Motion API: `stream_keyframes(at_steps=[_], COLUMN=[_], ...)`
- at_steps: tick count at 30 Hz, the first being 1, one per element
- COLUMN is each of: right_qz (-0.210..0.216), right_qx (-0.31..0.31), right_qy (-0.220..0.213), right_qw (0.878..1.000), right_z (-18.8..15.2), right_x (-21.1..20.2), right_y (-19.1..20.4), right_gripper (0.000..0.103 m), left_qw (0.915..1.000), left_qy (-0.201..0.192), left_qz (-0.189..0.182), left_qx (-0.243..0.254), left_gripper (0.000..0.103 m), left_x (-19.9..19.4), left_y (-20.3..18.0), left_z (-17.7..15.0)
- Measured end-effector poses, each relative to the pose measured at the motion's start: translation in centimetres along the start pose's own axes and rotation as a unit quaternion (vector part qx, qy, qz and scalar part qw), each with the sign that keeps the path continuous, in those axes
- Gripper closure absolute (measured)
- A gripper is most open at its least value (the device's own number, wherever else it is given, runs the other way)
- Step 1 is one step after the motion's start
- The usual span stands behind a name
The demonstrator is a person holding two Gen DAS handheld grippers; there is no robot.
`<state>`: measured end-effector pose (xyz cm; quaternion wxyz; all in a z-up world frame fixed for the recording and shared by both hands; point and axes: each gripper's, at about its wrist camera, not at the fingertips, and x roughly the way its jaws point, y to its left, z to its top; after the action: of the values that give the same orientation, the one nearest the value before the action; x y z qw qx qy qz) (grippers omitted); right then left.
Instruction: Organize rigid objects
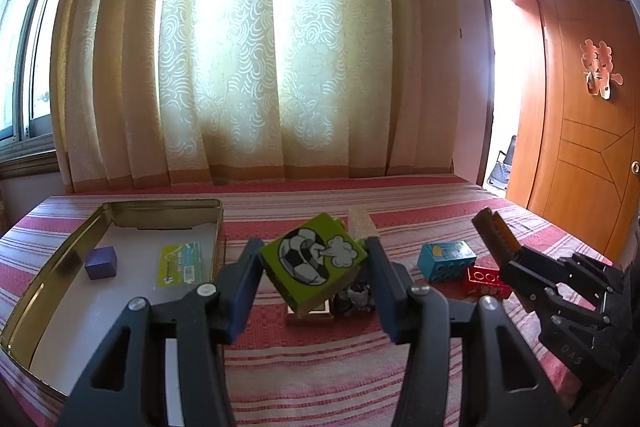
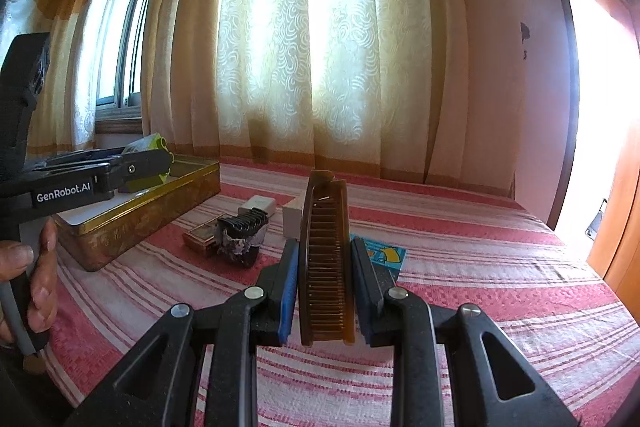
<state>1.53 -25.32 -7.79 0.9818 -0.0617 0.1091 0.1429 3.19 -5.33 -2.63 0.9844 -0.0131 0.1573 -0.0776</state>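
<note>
My left gripper (image 1: 314, 263) is shut on a green block with a football picture (image 1: 314, 261), held tilted above the striped bed. It also shows from the side in the right wrist view (image 2: 148, 163), above the gold tin's near wall. My right gripper (image 2: 325, 267) is shut on a brown comb (image 2: 326, 267), which stands on edge between the fingers; the comb also shows in the left wrist view (image 1: 496, 235). The open gold tin (image 1: 52, 267) at the left holds a purple cube (image 1: 101, 262) and a green card (image 1: 180, 264).
On the striped cloth lie a blue block (image 1: 446, 261), a red brick (image 1: 486, 281), a dark clip bundle (image 2: 242, 237), a small brown box (image 2: 200, 237) and white blocks (image 2: 260, 205). Curtains hang behind; a wooden door (image 1: 592, 131) is at the right.
</note>
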Motion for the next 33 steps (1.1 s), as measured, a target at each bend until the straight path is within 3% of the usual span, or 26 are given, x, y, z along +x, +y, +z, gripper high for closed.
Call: stream_keyframes(at_steps=[33], right_qz=[-0.025], right_qx=[0.002], right_qy=[-0.091], right_qw=[0.996], right_z=[-0.4], right_x=[-2.6], right_y=[0.2], right_gripper=[0.076], left_qw=[0.9992], left_qy=[-0.033], left_qz=[0.022], left_qx=[0.005], left_gripper=[0.052], left_x=[-1.3], left_y=[-0.3], left_z=[0.0])
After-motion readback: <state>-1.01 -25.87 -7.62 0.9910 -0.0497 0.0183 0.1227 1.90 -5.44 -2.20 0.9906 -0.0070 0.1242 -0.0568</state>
